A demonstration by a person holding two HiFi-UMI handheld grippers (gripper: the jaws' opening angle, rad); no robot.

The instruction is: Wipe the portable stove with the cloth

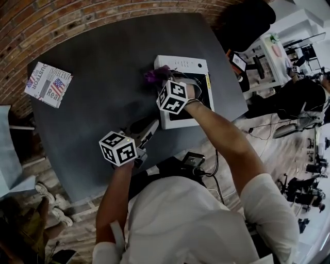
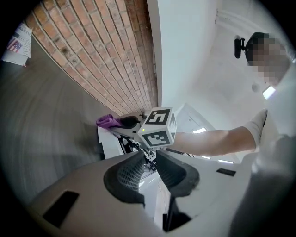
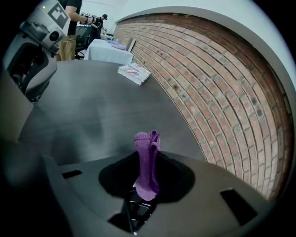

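At the far right of the dark worktop (image 1: pixel 103 77) sits the white portable stove (image 1: pixel 180 63). The right claw (image 1: pixel 166 80) is clamped on a bunched purple cloth (image 3: pixel 147 159), which stands up between its jaws and hangs over the stove's far left corner; whether the cloth touches the stove cannot be told. The left claw (image 2: pixel 155 156) is held above the worktop's near edge, well apart from the stove, its jaws drawn together with nothing between them. A folded newspaper (image 1: pixel 48 84) lies at the worktop's far left, near the brick wall (image 1: pixel 77 15).
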